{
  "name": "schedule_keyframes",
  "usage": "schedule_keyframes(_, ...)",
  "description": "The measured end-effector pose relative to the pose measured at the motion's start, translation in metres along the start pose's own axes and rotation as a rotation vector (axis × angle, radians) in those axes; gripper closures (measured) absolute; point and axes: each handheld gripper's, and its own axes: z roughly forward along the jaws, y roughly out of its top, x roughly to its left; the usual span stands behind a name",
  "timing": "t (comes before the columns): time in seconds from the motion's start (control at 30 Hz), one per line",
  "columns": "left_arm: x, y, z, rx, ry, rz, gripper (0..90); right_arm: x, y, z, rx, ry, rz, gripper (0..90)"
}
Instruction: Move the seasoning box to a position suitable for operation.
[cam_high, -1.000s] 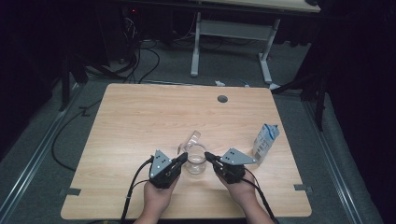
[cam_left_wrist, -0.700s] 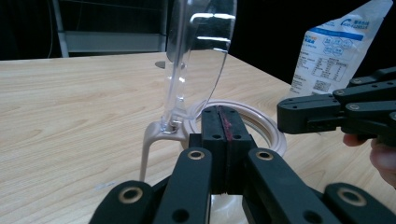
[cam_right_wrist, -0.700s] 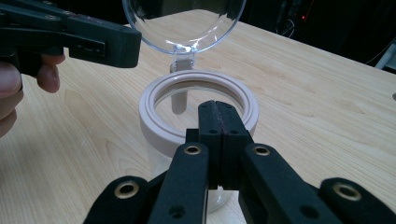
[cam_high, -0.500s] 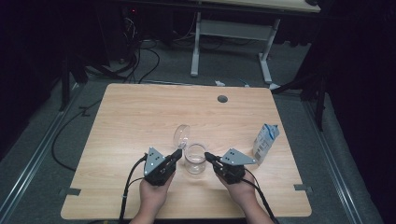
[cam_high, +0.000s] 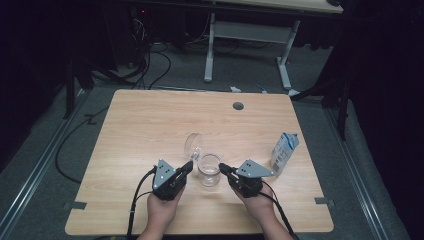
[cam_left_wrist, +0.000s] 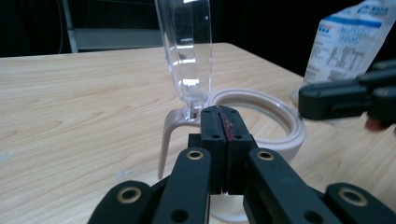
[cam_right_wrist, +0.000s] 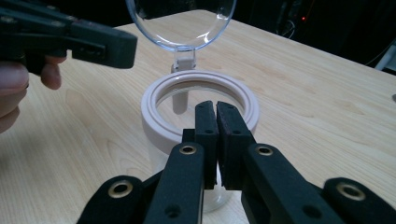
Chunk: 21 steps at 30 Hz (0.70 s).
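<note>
1. A clear jar (cam_high: 209, 170) with a pale pinkish rim ring stands upright on the wooden table (cam_high: 150, 125), near the front edge and between the two grippers.
2. Its transparent domed lid (cam_high: 193, 144) is swung open and stands up from a hinge on the far-left side of the rim; the mouth of the jar is uncovered.
3. In the left gripper view a pale lever or clasp (cam_left_wrist: 167, 140) curves down from the hinge outside the rim.
4. The left gripper (cam_high: 187, 167), held in the person's left hand (cam_high: 161, 207), lies just left of the jar with its tips at the hinge side of the rim.
5. Its jaws are pressed flat together with nothing between them; in its own view the closed tips sit right at the base of the lid hinge, and whether they touch it I cannot tell.
6. The right gripper (cam_high: 223, 168), held in the right hand (cam_high: 257, 205), points at the jar from the right, its tips at the rim.
7. Its jaws have just been opening a little: in its own view a thin slit shows between the pads, which grip nothing and hang over the near edge of the rim ring.
8. A white and blue printed pouch (cam_high: 284, 152) stands on the table to the right of the jar, apart from it and beyond the right gripper.
</note>
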Motion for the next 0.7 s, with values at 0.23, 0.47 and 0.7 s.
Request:
schedule_keyframes(0.23, 0.013, -0.014, -0.008, 0.087, 0.018, 0.071, 88.6, -0.015, -0.005, -0.011, 0.0, -0.036, 0.041, 84.5)
schedule_keyframes(0.47, 0.027, -0.029, -0.007, 0.153, 0.035, 0.041, 84.6, -0.026, -0.024, -0.01, 0.066, -0.086, 0.063, 77.6)
schedule_keyframes(0.7, 0.028, -0.034, -0.004, 0.158, 0.052, 0.043, 77.0, -0.032, -0.042, -0.016, 0.119, -0.096, 0.078, 76.9)
